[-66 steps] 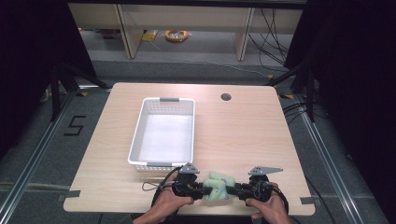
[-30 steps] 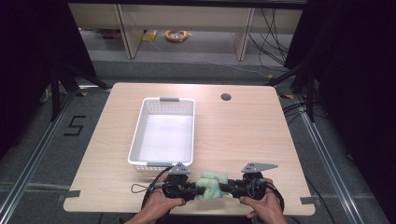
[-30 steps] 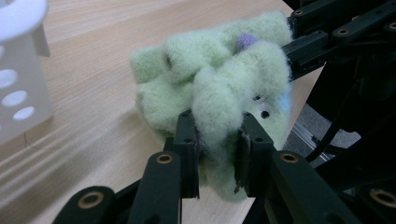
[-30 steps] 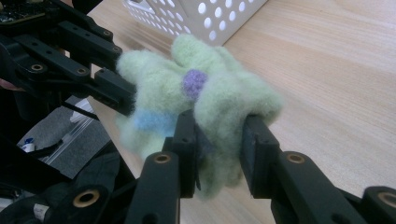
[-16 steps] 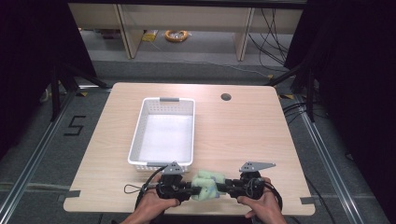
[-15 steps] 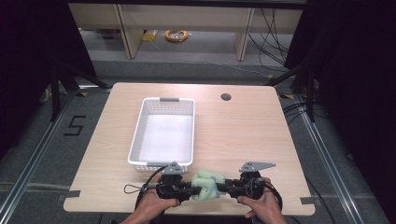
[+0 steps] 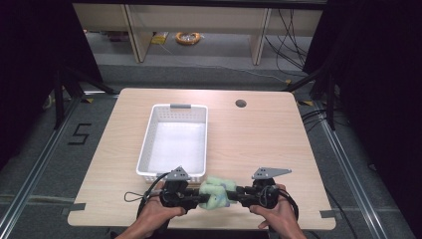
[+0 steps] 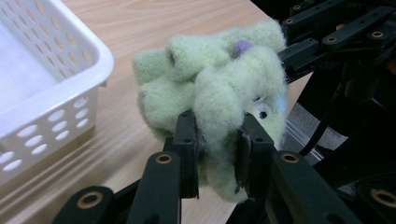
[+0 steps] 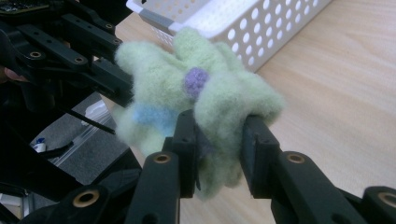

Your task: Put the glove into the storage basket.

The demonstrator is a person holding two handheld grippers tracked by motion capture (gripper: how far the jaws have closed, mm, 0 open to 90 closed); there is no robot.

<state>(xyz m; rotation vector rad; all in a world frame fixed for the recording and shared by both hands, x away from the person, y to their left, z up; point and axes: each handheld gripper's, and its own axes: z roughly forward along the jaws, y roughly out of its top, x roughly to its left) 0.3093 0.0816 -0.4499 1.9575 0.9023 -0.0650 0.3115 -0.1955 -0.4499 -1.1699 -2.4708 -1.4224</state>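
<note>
Both grippers have drawn back toward the near edge of the table since the earliest frame, and the bundle between them now hangs slightly left of its former place; the white basket has not shifted.

Left gripper: jaws pinching a fold of the green fleece item; in the left gripper view the fabric bulges out on either side of the two pads. Right gripper: jaws likewise clamped on the fleece item from the opposite side; a purple dot and a pale blue patch show on the fabric.

Position of the item: held between the two grippers over the near edge of the table, just in front of the basket's near wall and outside it; whether it touches the tabletop cannot be determined.

Step in hand, as judged: two-handed hold on the bunched fleece, either to stretch it flat or to carry it to the basket.

Next move, if placement is intended: raise both grippers together above the basket rim; travel forward over the interior; lower; then part both sets of jaws. Keep the spacing between the grippers constant during travel, otherwise the fabric may slip from one pinch.
</note>
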